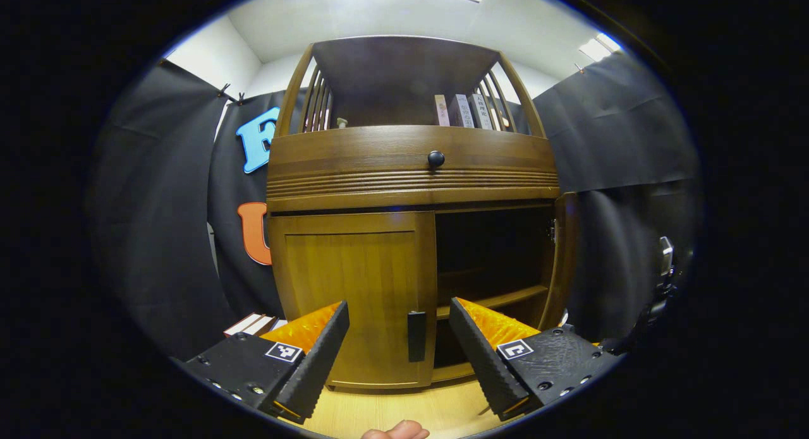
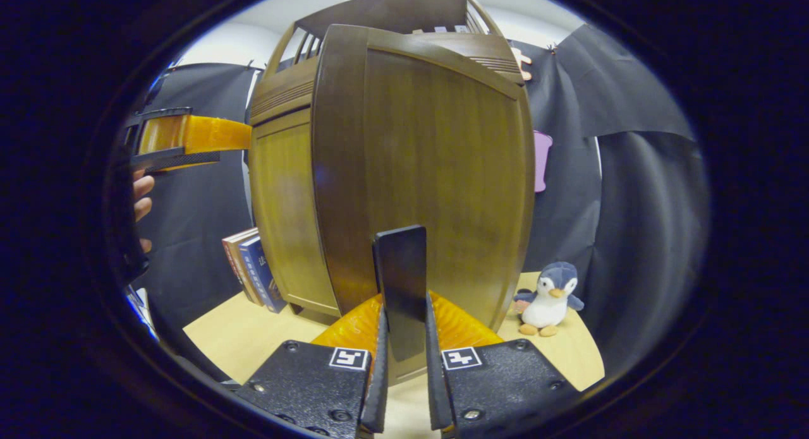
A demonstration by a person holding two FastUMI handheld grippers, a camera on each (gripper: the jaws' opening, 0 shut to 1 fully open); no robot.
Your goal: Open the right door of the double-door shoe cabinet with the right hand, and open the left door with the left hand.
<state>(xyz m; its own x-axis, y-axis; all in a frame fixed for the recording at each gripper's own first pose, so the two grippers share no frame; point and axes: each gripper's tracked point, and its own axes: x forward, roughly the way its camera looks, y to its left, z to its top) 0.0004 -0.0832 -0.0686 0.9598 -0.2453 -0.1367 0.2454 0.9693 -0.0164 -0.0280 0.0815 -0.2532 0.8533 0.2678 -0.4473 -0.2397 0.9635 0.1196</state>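
Observation:
The wooden shoe cabinet [image 1: 411,174] stands close in front of my left gripper [image 1: 401,357], which is open, its fingers on either side of and short of the dark handle [image 1: 416,335] on the closed left door [image 1: 354,287]. The right door [image 1: 564,256] is swung out, baring a dark inside with a shelf [image 1: 499,297]. In the right gripper view that open right door [image 2: 436,161] faces me. My right gripper [image 2: 403,363] is shut on its dark upright handle [image 2: 400,281]. The left gripper [image 2: 183,139] and a hand [image 2: 142,199] show at upper left, before the left door [image 2: 284,218].
Books [image 2: 249,268] lean at the cabinet's left foot on the light wooden floor [image 2: 253,338]. A penguin plush [image 2: 547,297] sits on the floor right of the open door. A drawer with a round knob [image 1: 436,158] and a top shelf of books [image 1: 464,110] lie above the doors.

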